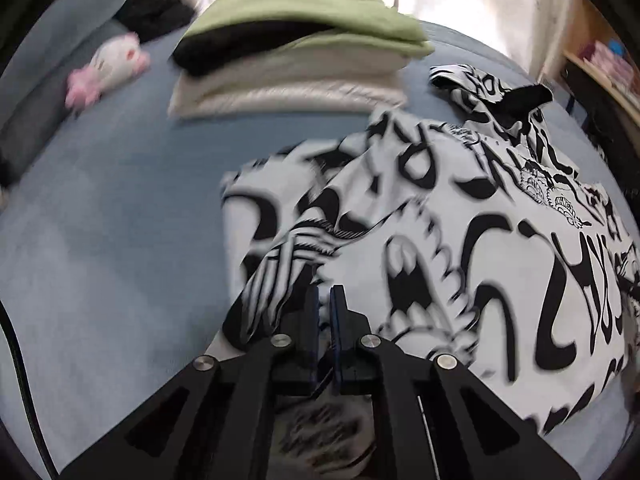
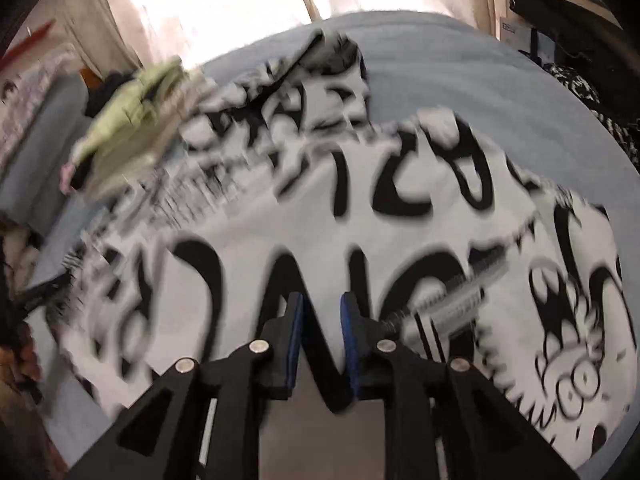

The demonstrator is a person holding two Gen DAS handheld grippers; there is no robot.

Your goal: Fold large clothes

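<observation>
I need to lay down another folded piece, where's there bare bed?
Bare blue bedsheet lies left of the black-and-white printed garment, in front of the folded pile topped by green cloth and the pink-and-white plush toy. The right side is crowded.

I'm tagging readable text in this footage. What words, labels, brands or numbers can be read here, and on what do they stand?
None can be read for certain.
Shirt: big black graffiti-style lettering on white, too stylised and motion-blurred to read in either view.
Shelf items: too small and blurred.
White label by the shelf: too small to read.
Folded stack and plush toy: no text visible.
</observation>
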